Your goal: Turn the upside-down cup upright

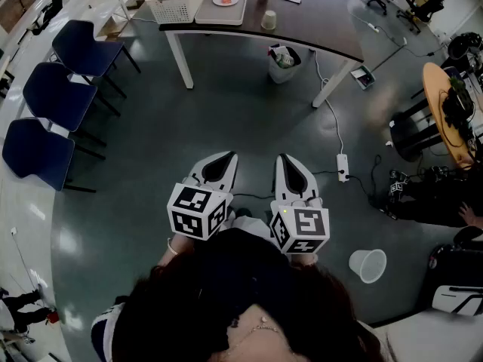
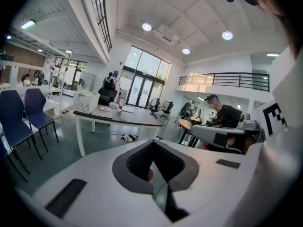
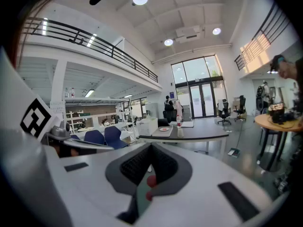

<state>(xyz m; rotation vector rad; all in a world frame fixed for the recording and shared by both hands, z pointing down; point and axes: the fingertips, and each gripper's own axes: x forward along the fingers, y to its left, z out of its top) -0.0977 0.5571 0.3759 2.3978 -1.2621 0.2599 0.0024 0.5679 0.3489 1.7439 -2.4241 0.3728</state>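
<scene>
Filling most of the head view: grey floor (image 1: pixel 226 119). Across top centre: long dark-topped table (image 1: pixel 317 21) with white legs, well apart from both tools. Down the left edge: three blue chairs (image 1: pixel 56 96).

At lower centre, side by side: white two-jaw left gripper (image 1: pixel 217 166) and white two-jaw right gripper (image 1: pixel 293 173), aimed toward the table, tipped slightly down. Both claws fully closed, pads together, nothing gripped; same in each gripper view.

On the table's left part: white slatted plastic basket (image 1: pixel 175 6), then flat grey tray (image 1: pixel 211 13). On the floor at lower right: translucent round plastic container (image 1: pixel 367 265), mouth up, probably not the target.

Just right of the tray, standing free on the table: small beige paper cup (image 1: pixel 269 19). Looks rim-down, too small to be sure. Also ahead in the right gripper view (image 3: pixel 180 132).

Step, as judged: approach only, cup untouched. Next: close the gap to the table, open one claw to cup width, grip the wall from the side, lift, roll half a turn, set down on the base. Gentle squeeze, since thin paper likely crushes.
</scene>
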